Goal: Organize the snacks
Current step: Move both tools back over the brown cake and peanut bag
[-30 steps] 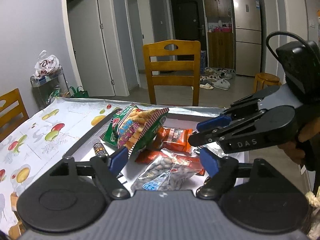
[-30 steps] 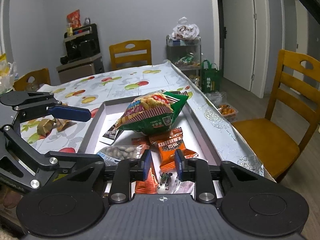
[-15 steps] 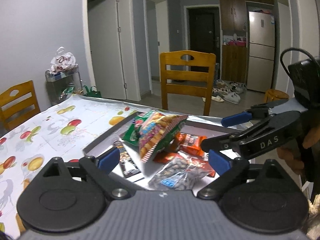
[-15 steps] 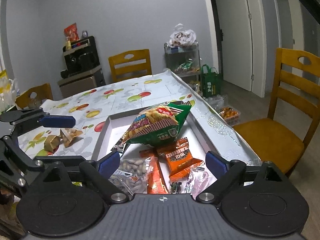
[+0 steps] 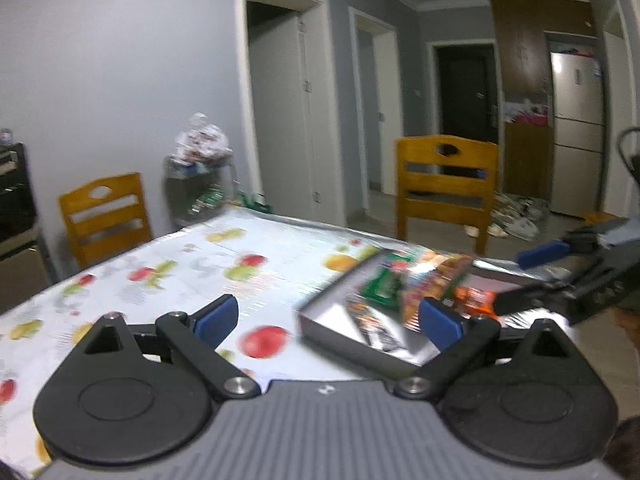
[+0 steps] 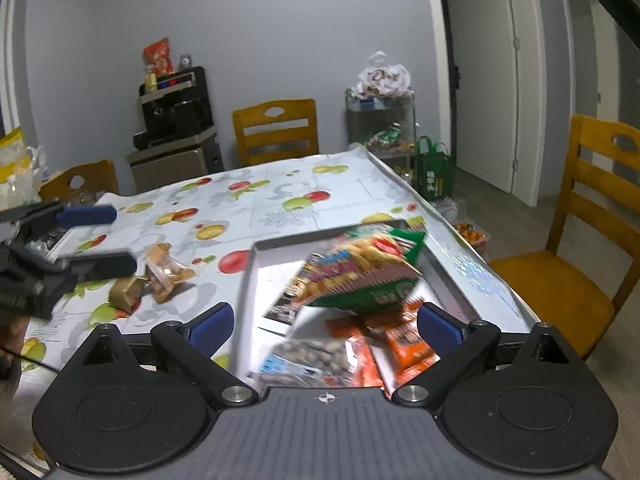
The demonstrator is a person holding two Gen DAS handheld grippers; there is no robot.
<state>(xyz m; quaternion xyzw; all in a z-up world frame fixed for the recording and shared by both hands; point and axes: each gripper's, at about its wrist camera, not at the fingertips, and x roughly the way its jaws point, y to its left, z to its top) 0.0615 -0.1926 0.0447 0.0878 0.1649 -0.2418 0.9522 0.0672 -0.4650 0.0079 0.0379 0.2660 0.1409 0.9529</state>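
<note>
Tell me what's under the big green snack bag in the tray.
Under the green snack bag: orange packets, a nut pack, a dark sachet. Anything beneath its middle is hidden.

Fruit-print table [image 5: 208, 264], snack tray [image 5: 320, 320], open left hand-held gripper [image 5: 328, 318]

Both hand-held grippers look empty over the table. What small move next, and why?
Probably carry the left hand-held gripper, open and empty, to the small wrapped snacks lying loose on the tablecloth. The big green bag and other packets already lie in the tray. The right hand-held gripper's jaws are opening, empty.
</note>
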